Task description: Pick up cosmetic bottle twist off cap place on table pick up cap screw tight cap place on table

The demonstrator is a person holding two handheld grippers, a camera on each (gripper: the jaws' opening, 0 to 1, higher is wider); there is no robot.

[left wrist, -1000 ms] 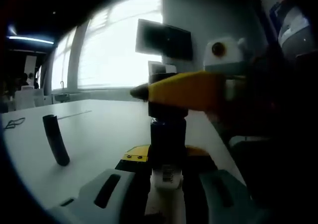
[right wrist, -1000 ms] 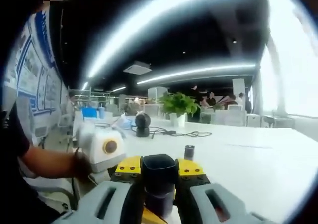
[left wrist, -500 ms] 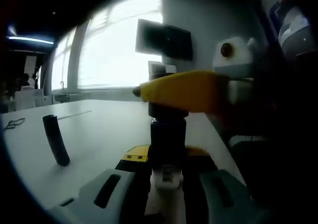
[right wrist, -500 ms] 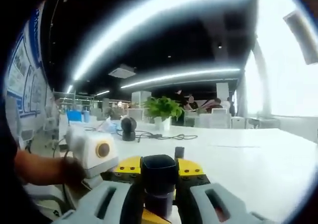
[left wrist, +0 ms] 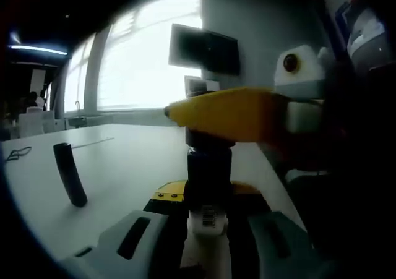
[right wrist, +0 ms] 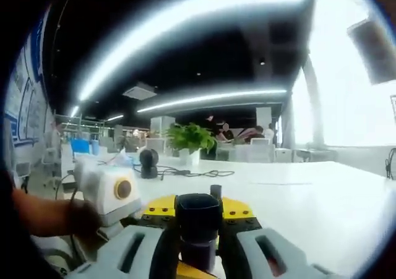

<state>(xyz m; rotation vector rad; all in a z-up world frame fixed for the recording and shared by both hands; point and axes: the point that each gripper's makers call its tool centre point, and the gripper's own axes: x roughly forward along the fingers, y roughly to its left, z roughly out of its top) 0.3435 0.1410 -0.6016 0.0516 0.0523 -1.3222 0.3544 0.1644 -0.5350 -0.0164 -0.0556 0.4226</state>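
A dark cosmetic bottle with a white barcode label stands upright between the jaws of my left gripper, which is shut on its body. From the right my right gripper reaches in, its yellow jaws clamped across the bottle's cap at the top. In the right gripper view the dark cap sits between the jaws of my right gripper, shut on it, with the bottle's neck just below. The left gripper's white body and the hand holding it show at the left.
The white table spreads out to the left. A black, slightly leaning cylinder stands on it; it appears small and far in the right gripper view. A black round device with cables and a potted plant sit at the far side.
My right gripper has turned around the cap: its body drifted right and up in the left gripper view, and the room swept sideways in its own. The left gripper and bottle stayed still.
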